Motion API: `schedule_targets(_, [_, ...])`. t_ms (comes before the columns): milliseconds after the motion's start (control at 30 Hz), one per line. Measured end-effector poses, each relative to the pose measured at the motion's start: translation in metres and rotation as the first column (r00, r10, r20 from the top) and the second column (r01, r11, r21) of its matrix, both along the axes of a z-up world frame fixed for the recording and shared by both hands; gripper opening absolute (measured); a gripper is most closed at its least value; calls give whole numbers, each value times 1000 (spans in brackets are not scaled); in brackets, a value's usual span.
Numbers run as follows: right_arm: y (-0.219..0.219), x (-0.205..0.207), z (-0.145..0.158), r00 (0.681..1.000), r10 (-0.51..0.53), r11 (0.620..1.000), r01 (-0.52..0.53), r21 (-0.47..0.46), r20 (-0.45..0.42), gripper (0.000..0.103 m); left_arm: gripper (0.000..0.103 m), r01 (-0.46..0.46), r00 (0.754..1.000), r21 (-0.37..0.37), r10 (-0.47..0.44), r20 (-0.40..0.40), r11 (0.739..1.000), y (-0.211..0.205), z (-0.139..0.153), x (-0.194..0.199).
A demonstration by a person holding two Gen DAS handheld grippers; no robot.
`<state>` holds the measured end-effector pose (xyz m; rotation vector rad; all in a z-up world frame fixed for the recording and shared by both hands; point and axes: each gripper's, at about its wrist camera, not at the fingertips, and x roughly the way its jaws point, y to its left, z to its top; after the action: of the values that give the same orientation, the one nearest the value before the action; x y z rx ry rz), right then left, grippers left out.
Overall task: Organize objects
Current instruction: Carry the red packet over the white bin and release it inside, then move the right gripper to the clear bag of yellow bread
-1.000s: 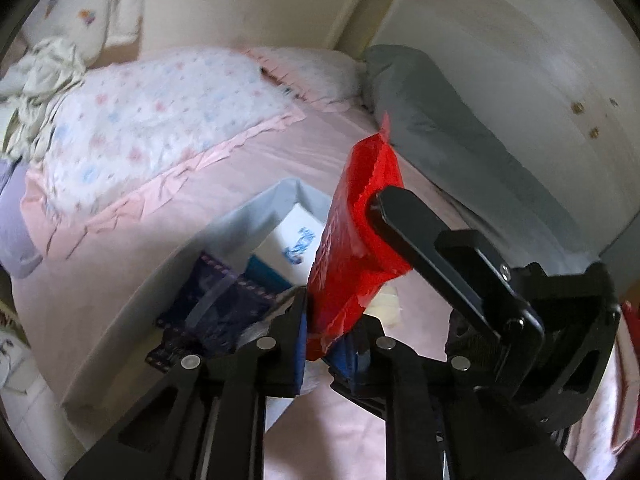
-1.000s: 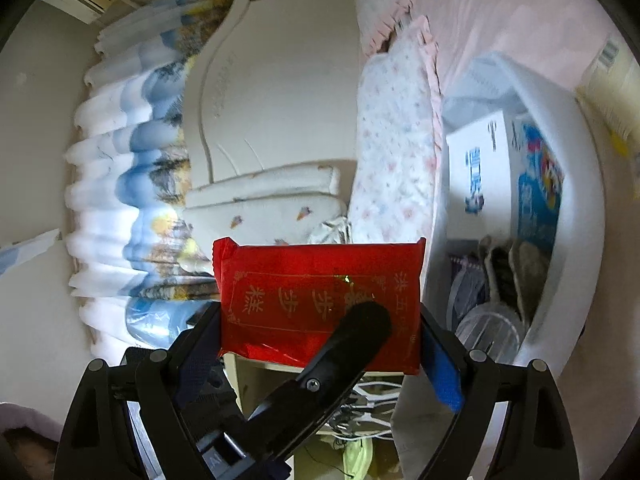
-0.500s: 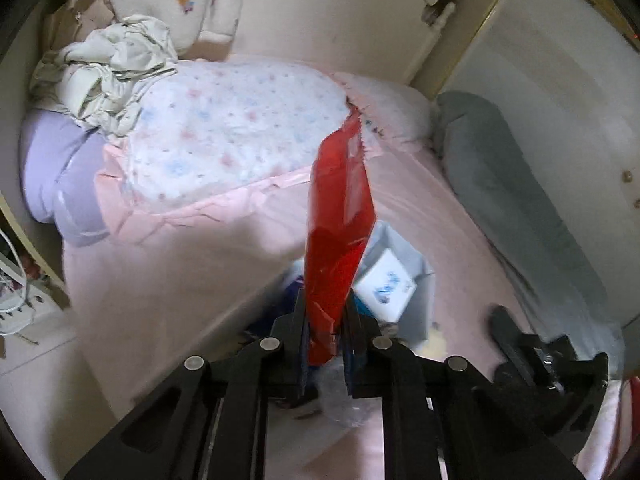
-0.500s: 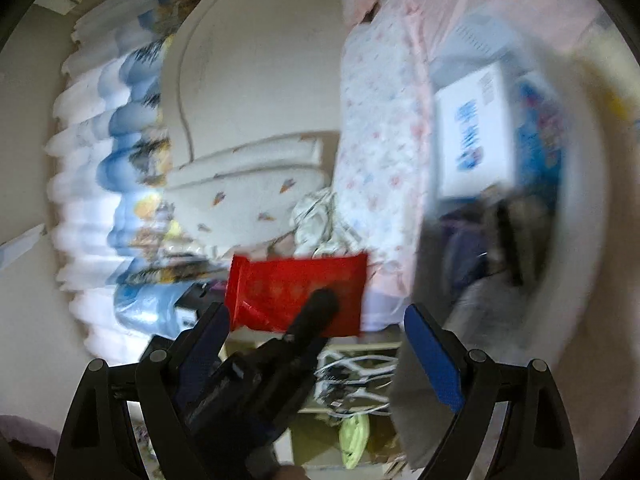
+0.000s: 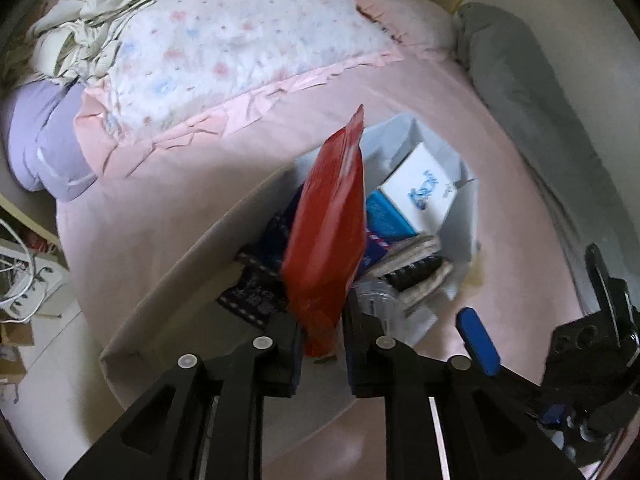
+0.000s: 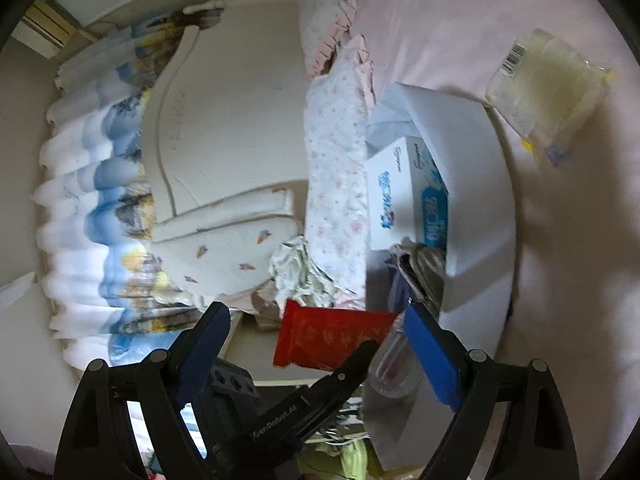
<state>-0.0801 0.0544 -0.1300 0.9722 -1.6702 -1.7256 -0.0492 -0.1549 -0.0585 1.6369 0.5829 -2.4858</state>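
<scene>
My left gripper (image 5: 322,344) is shut on a red foil packet (image 5: 328,236) and holds it upright over a white storage box (image 5: 466,184) on the pink bed. The box holds a white and blue carton (image 5: 420,192), a dark patterned pouch (image 5: 256,288), a striped item and a clear plastic cup (image 5: 376,296). In the right wrist view the red packet (image 6: 336,336) shows ahead with the left gripper on it. My right gripper (image 6: 316,352) is open and empty, beside the box (image 6: 480,208). It also shows at the lower right of the left wrist view (image 5: 532,320).
A clear plastic container (image 6: 548,84) with a barcode lies on the pink sheet beyond the box. A floral pillow (image 5: 224,48), crumpled cloth (image 5: 84,40) and a grey bolster (image 5: 540,120) lie on the bed. A headboard (image 6: 224,120) and curtains stand behind.
My right gripper has let go of the red packet and drawn back, open. My left gripper has carried the packet over the box and tipped to look down into it.
</scene>
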Motion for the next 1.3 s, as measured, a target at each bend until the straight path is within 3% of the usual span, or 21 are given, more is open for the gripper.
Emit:
schedule_targets(133, [-2, -1, -6, 1000, 5, 1000, -5, -3, 18, 90, 25, -25, 1000, -15, 26, 16, 1000, -7, -3, -1])
schedule_targets(233, [0, -2, -8, 1000, -6, 1000, 6, -2, 30, 90, 29, -38, 999, -111, 36, -19, 993, -2, 12, 4])
schedule_targets(333, [4, -1, -12, 999, -14, 1000, 14, -4, 38, 90, 32, -58, 996, -234, 40, -79, 971, 7, 30, 11])
schedule_targets(433, [9, 0, -14, 999, -22, 1000, 22, 10, 49, 90, 32, -50, 989, -272, 10, -146, 961, 15, 44, 16])
schedule_targets(533, [18, 3, -16, 997, -38, 999, 36, 29, 62, 90, 37, 3, 983, -239, -47, -180, 971, 22, 46, 15])
schedule_targets(633, [25, 6, -19, 996, -51, 998, 48, 39, 77, 90, 37, 64, 989, -172, -85, -118, 983, 26, 31, 5])
schedule_targets(733, [31, 9, -20, 994, -60, 997, 54, 61, 92, 90, 37, 59, 995, -100, -67, -73, 993, 20, 18, 0])
schedule_targets(833, [35, 13, -22, 992, -68, 994, 59, 88, 109, 90, 37, 36, 996, -121, -46, -79, 992, 18, 18, -1])
schedule_targets(933, [41, 17, -21, 985, -107, 984, 86, 155, 133, 90, 37, 68, 992, -94, -77, -100, 993, 25, 17, -3])
schedule_targets(1033, [49, 22, -16, 971, -170, 945, 112, 306, 170, 90, 37, 122, 985, -66, -129, -113, 990, 40, 12, -4])
schedule_targets(1167, [56, 25, -7, 944, -258, 836, 113, 537, 204, 90, 37, 184, 974, -68, -192, -123, 981, 65, 8, -6])
schedule_targets(1233, [59, 27, -8, 930, -289, 794, 102, 600, 225, 90, 37, 208, 969, -87, -217, -115, 974, 77, 6, -6])
schedule_targets(1300, [61, 26, -11, 926, -295, 789, 96, 606, 237, 88, 37, 230, 966, -111, -241, -95, 967, 90, 1, -7])
